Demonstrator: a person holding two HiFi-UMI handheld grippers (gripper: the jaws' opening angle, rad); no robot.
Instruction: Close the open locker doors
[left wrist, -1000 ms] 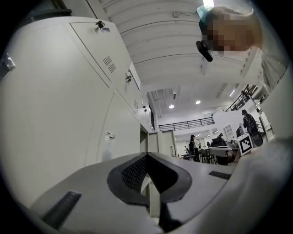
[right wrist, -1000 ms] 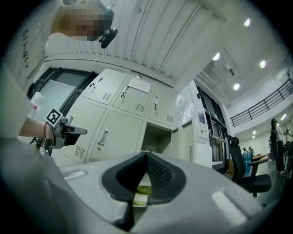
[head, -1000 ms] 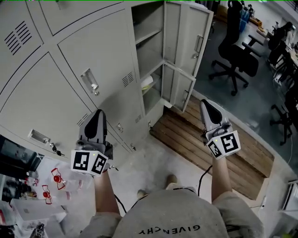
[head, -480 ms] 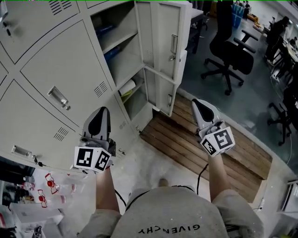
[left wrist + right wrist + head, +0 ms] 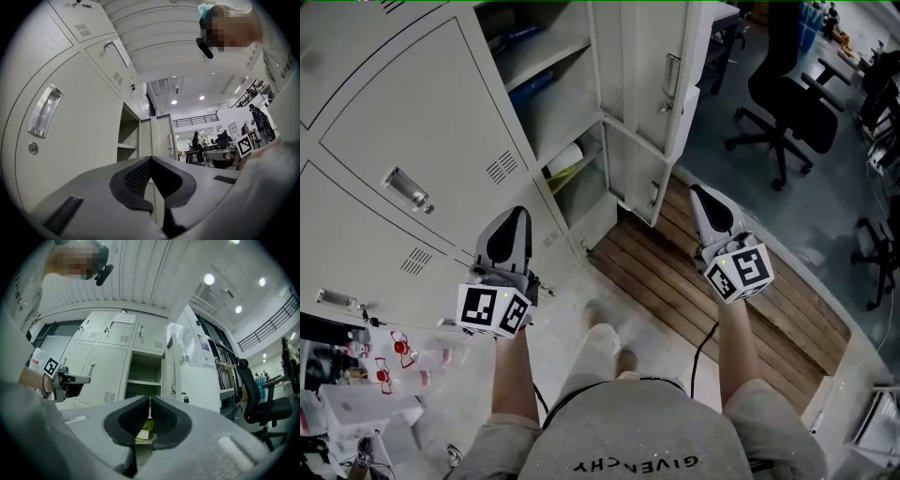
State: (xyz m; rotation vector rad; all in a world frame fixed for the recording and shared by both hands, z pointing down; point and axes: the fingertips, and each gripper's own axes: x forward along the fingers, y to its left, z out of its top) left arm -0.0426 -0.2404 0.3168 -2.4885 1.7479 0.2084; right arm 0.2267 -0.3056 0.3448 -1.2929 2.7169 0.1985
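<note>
Doors [image 5: 649, 84] at 12 o'clock, upper over lower, both swung wide open. Left gripper [image 5: 516, 217] at 9 o'clock, jaws pressed together, empty, near closed lockers [image 5: 412, 112]. Right gripper [image 5: 701, 197] at 3 o'clock, jaws pressed together, empty, over pallet [image 5: 675, 281], near lower door.

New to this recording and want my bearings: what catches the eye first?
Two locker doors stand open at the right end of the grey locker bank: an upper door above a lower door. The left tongs and right tongs, both shut and empty, point toward the lockers. A wooden pallet lies beside the open doors.
</note>
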